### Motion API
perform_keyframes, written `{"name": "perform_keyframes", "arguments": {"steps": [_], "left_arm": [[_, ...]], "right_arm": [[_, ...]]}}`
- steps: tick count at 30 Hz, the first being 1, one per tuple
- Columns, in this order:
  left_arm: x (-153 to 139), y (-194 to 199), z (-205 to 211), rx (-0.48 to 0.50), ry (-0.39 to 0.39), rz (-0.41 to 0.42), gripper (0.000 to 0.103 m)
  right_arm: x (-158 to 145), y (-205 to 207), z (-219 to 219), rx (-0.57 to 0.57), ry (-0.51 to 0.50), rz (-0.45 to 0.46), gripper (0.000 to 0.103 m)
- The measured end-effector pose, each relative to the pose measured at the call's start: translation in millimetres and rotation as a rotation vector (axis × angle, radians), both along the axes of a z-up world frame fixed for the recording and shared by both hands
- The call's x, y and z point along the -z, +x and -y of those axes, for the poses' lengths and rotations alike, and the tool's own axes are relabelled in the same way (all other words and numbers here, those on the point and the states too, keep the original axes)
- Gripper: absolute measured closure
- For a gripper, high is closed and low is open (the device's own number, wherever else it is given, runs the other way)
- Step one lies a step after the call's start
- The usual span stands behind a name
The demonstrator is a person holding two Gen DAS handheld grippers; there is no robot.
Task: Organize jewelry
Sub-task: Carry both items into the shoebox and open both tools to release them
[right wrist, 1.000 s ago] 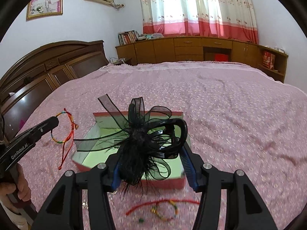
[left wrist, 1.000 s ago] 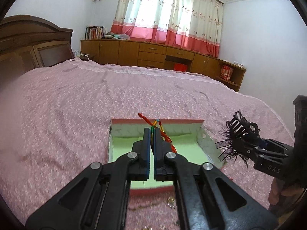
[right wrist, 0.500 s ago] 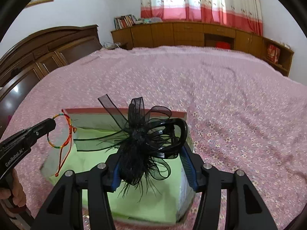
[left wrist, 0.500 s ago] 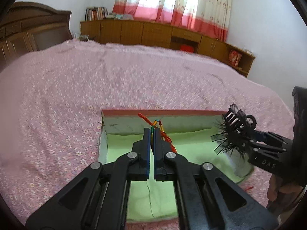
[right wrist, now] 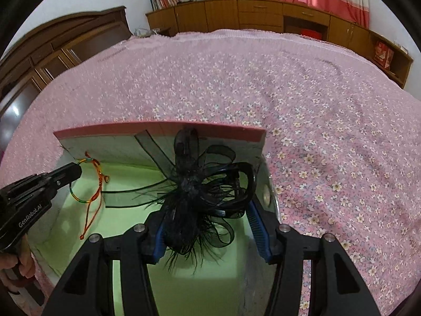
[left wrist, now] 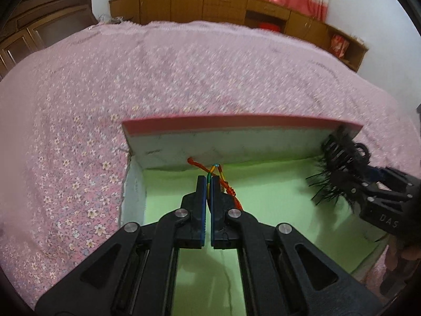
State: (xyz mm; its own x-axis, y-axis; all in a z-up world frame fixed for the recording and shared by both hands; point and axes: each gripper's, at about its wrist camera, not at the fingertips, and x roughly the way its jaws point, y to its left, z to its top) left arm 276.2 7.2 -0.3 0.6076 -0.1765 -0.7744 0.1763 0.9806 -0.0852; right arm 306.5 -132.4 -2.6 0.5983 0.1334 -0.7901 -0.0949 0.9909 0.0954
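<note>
An open box (left wrist: 236, 125) with a pink rim and green lining lies on the bed; it also shows in the right wrist view (right wrist: 158, 127). My left gripper (left wrist: 208, 181) is shut on a multicoloured string bracelet (left wrist: 218, 173) with red cords and holds it inside the box near the far wall. In the right wrist view the bracelet (right wrist: 89, 184) hangs from the left gripper (right wrist: 76, 169) over the lining. My right gripper (right wrist: 210, 221) is shut on a black feathered hair clip (right wrist: 208, 184) and holds it inside the box at its right side. The hair clip (left wrist: 339, 168) also shows in the left wrist view.
The bed has a pink flowered cover (right wrist: 289, 84). A dark wooden headboard (right wrist: 60, 39) stands at the left. Low wooden cabinets (right wrist: 263, 13) line the far wall under pink curtains.
Both grippers have moved forward and down over the box, carrying the bracelet and the hair clip from above the near edge to inside it. The loose jewelry near the box's front has left view.
</note>
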Motion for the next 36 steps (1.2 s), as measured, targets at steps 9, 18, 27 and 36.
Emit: {"name": "perform_keyframes", "arguments": {"steps": [9,18,27,36], "left_arm": [[10.4,2.5,4.5,-0.013,0.055,-0.078,0.103],[-3.5,-8.6,-8.6,-0.014,0.029,-0.010,0.070],[-43.8,-49.6,-14.5,-0.032,-0.038,0.094,0.068],[-79.4,-98.3,-21.1,-0.055,-0.059,0.214,0.064]], "right_arm": [[7.3,6.3,-8.7,0.001,-0.070,-0.040,0.047],[-11.0,-6.5,-3.7,0.007,-0.012,-0.004,0.030],[-55.0,-52.1,-2.9,0.003,0.047,0.161,0.026],[-86.9,-107.5,0.2,0.042,0.135,0.278,0.023]]}}
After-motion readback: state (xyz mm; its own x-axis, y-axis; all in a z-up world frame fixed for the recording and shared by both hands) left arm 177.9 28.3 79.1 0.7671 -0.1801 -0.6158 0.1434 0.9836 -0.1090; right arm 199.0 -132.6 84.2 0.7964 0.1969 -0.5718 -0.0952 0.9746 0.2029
